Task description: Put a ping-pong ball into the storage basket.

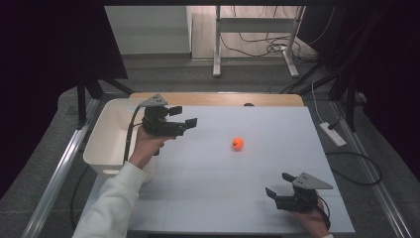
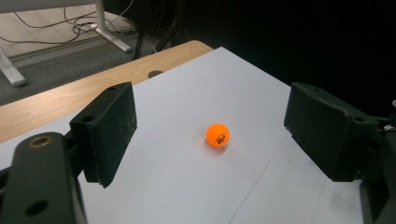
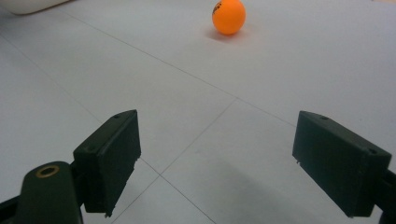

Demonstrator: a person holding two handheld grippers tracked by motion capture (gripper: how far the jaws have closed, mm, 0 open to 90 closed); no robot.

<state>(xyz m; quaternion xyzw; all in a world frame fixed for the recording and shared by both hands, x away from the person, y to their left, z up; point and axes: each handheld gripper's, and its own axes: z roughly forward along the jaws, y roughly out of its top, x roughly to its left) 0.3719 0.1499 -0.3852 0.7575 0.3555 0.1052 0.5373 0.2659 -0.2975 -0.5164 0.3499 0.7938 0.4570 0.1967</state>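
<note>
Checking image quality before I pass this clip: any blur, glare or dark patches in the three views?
High view: soft and grainy, both sides black, table evenly lit. Left gripper view: ball sharp with a faint shadow, background black at right. Right gripper view: ball slightly soft, near claw pads sharp; no glare.

White bin [image 1: 106, 144] sits beside the white table [image 1: 233, 198].

Orange ball [image 1: 237, 144] with small dark print, on white tabletop [image 1: 233, 198] with thin grey seam lines; light wood strip along far edge. White bin [image 1: 106, 139] at left edge. Black fingers [image 2: 112, 133], grey top plates, white sleeve [image 1: 111, 208].
</note>
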